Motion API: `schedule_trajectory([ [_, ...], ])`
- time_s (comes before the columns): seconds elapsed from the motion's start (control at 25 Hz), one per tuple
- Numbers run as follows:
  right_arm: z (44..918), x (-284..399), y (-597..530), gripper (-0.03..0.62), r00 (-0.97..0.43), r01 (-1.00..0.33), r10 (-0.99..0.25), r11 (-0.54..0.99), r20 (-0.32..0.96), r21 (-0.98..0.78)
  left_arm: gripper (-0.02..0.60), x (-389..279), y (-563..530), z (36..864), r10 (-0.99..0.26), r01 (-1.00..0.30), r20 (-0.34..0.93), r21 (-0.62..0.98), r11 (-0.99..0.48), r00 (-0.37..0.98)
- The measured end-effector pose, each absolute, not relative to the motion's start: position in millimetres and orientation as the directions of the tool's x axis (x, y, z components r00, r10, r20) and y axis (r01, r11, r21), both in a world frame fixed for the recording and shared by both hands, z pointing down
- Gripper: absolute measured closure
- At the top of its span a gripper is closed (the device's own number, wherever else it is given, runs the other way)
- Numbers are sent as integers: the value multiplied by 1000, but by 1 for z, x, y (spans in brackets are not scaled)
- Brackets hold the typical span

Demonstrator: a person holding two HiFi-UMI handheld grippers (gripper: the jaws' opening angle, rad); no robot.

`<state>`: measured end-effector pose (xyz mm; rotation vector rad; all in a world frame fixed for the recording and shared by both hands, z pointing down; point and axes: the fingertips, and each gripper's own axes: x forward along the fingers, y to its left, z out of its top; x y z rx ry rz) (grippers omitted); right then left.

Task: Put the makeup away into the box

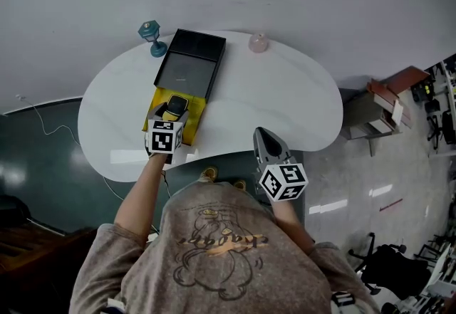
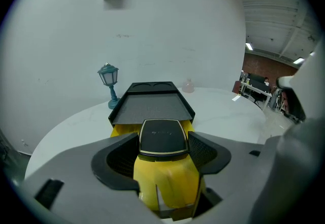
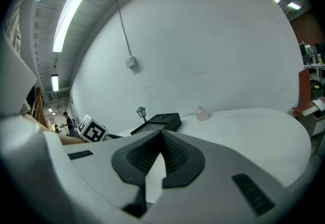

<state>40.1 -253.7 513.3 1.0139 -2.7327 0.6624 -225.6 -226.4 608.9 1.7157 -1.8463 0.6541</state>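
The black, gold-rimmed makeup compact point(image 2: 161, 135) lies flat, gripped between the left tongs point(image 2: 163, 142), above the yellow-lined box point(image 2: 121, 130). The box's black lid point(image 2: 152, 106) lies open just beyond them.

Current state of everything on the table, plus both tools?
Box: open, black lid laid back flat.
Compact: closed, held over the box's yellow base.
Left tool: shut on compact.
Right tool: shut, empty.
Lamp: upright.

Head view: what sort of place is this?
Probably a lab or workshop hall: white table on a polished floor, cluttered shelving at the right, strip light overhead.
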Motion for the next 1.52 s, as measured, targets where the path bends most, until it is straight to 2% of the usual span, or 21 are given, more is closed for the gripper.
schedule_trajectory([
  [0.84,515,81,-266,591,-692,-721,-655,606,304,-337,256,-227,-247,680,-528,-999,849,16,-34,32],
  [1.52,517,100,-271,591,-673,-738,-673,583,307,-340,256,-223,-246,695,-477,-998,877,55,-27,62],
])
